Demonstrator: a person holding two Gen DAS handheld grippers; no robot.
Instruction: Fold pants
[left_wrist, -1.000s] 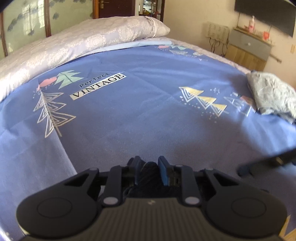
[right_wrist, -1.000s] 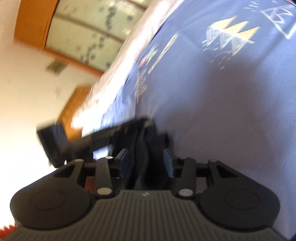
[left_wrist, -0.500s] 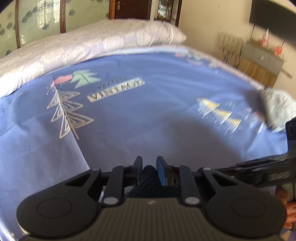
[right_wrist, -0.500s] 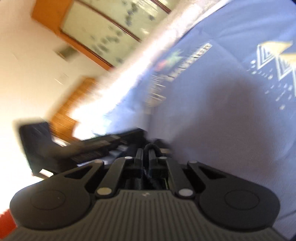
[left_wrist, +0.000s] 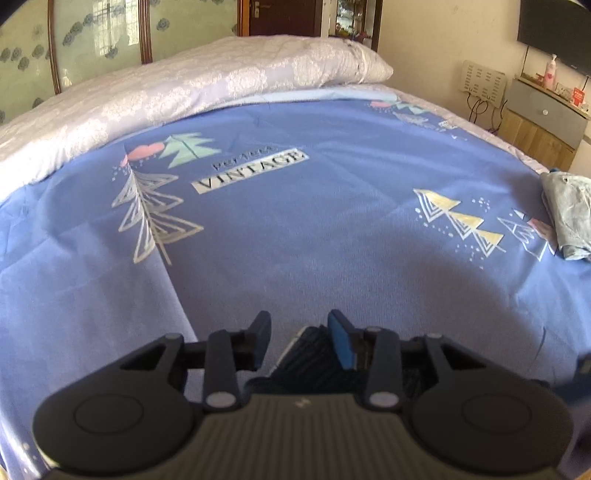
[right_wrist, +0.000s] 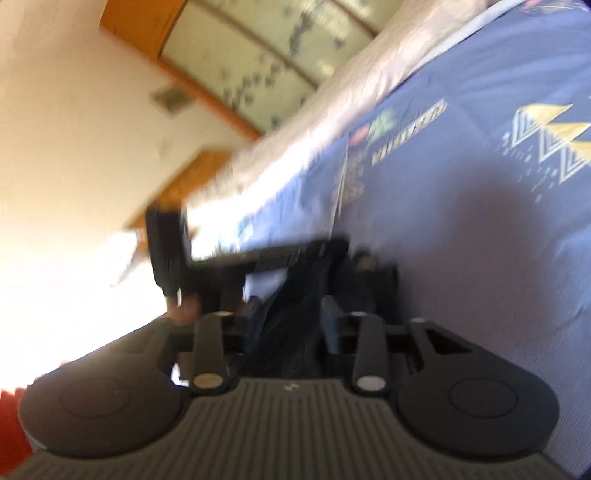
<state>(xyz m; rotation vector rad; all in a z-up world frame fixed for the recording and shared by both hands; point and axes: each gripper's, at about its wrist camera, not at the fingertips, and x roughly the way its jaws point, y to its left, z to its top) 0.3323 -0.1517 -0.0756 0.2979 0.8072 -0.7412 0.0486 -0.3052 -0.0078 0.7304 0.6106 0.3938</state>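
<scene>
- Opened since half a second ago: left gripper (left_wrist: 299, 334), fingers pressed close then, now spread with a clear gap between them.
- Opened too: right gripper (right_wrist: 291, 325), fingers nearly together half a second ago, now parted with dark cloth running up through the gap.
- Nearest in the left wrist view: dark ribbed pants (left_wrist: 314, 354), bunched low between the fingers and leaning against the inner face of the blue-padded finger (left_wrist: 341, 341); no contact with the other finger, so loose rather than pinched.
- Nearest in the right wrist view: pants (right_wrist: 295, 314) standing as a dark fold between the parted fingers; too blurred to tell whether either pad presses on them.
- Just beyond, right wrist view: left gripper (right_wrist: 258, 258) seen from the side, close by, both tools at the same bunch of cloth.
- Risk, as a judgement: with both pairs of fingers slack at once, likely slump of the cloth into a heap on the bed and loss of any fold line; cause, release before the fabric lies flat.
- Further risk: snagging of cloth on a pad during pull-back, dragging the garment askew; also a knock between the two tools, so close together.
- Under it all: blue printed bedsheet (left_wrist: 295, 229), smooth, with tree and triangle motifs.
- Off to the right edge: pale folded garment (left_wrist: 569, 214), well apart from the pants.
- Farthest: lilac quilt (left_wrist: 207, 88) along the head of the bed.
</scene>
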